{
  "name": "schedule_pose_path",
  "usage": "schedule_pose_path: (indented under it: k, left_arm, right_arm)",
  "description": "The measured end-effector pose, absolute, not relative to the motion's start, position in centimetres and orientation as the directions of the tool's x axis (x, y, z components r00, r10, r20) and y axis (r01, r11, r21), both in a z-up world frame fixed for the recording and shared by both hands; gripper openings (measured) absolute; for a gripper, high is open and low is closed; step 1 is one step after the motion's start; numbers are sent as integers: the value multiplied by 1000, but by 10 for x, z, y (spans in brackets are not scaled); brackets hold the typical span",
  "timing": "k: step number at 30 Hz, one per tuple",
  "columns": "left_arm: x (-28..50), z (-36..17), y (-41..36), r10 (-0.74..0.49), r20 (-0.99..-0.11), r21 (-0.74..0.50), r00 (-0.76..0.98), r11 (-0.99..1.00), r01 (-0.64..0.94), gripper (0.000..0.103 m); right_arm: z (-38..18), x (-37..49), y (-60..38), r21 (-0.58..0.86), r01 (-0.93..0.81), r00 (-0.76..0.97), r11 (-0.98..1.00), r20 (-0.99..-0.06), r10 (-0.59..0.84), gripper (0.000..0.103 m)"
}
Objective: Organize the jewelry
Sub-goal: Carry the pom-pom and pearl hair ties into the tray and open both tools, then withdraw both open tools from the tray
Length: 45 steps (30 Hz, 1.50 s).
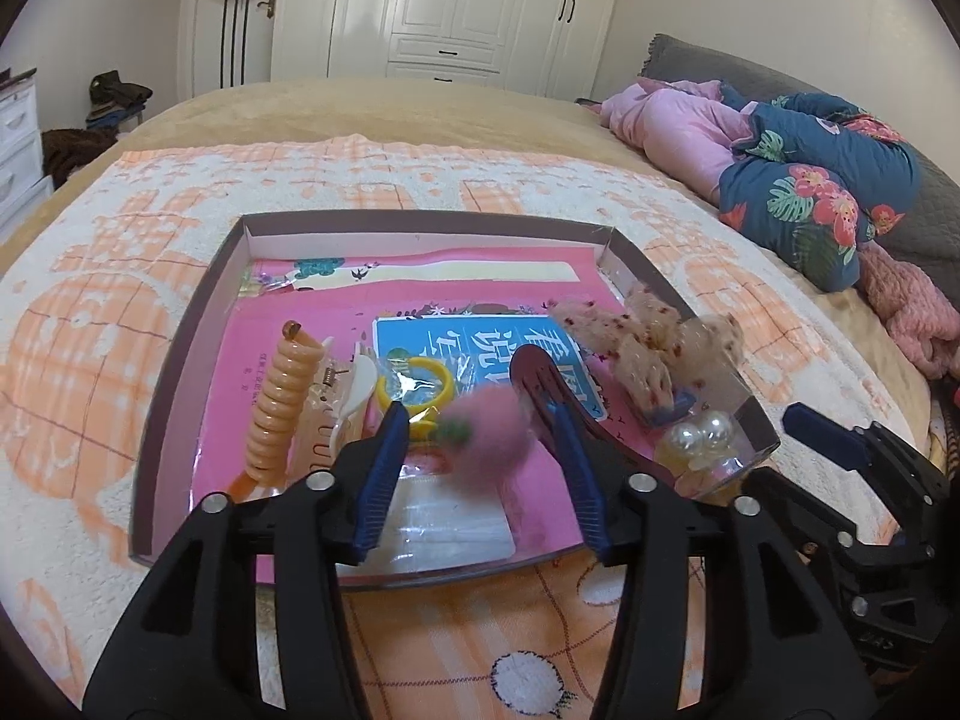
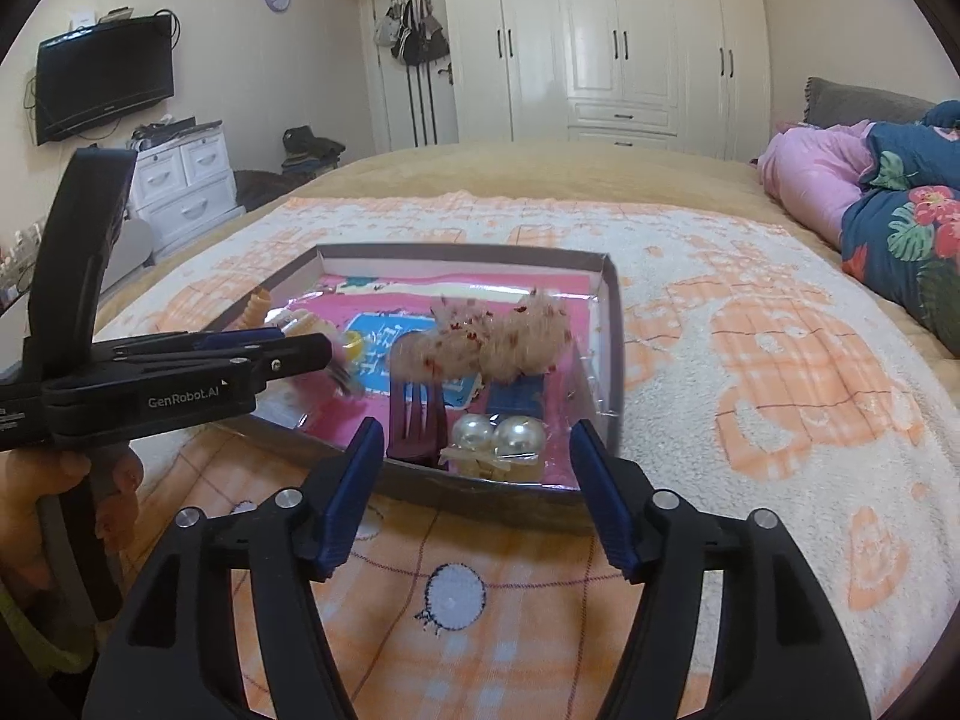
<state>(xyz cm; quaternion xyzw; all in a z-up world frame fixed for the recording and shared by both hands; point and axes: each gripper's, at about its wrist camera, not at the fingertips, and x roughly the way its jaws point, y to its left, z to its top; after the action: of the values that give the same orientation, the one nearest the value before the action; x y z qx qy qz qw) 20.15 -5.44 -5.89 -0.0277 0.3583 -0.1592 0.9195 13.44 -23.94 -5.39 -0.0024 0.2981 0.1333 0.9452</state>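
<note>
Blue ribbed pads, black arms behind them. Left fingers (image 1: 474,420) set moderately apart over the near half of a shallow cardboard tray (image 1: 180,360), with a blurred pink pompom (image 1: 495,429) in the gap and neither pad pressing on it; cannot tell whether it touches the tray floor.

Right fingers (image 2: 477,427) spread wide at the near rim of the same tray, gripping nothing. Just beyond their tips, inside the tray: two pearls (image 2: 498,435) side by side on a pale yellowish base, and beside them on the left a dark maroon comb clip (image 2: 414,420). Farther in, a fluffy beige bow (image 2: 498,342) flecked with red, blurred.

Also in the tray, from the left wrist view: an orange coil hair tie (image 1: 279,414) lying lengthwise along the left side, a white claw clip (image 1: 354,384) just beside it, then a yellow ring (image 1: 420,384) near the left pad. Underneath everything, a pink book (image 1: 252,348) under clear film, filling most of the floor.

Outward again: tray resting on an orange-and-white towel (image 1: 420,180) spread over a tan bed (image 1: 360,96). Bunched pink and floral quilts (image 1: 798,180) at the right edge. White wardrobe (image 1: 456,6) against the far wall. A hand (image 2: 36,492) around the left tool's handle, low at the left of the right wrist view.
</note>
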Motion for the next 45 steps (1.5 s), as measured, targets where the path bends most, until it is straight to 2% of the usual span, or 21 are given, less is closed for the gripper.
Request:
schedule_pose_path:
  k: [5,14,28,45]
  left_arm:
    - [192,-51,-52,-308,-636,-160,707,950,270,52]
    - [161,-31,-37,-278,-588,-147,760,960,237,67]
    - [112,-12,-9,-246,-538,-165,806,969,185,90]
    - [75,-11,7,-179,-508,-150,842,982,118,92]
  right_arm:
    - [-43,122,-249,81,-223,820,971,-524,232,76]
    - [-27,107,-256,94,-207,854,974,-467,227,88]
    - [-13,81,-249,69,-223,875,972,-425,231,93]
    - [-15,50,-238,17,-221,888,975,-410,208,97]
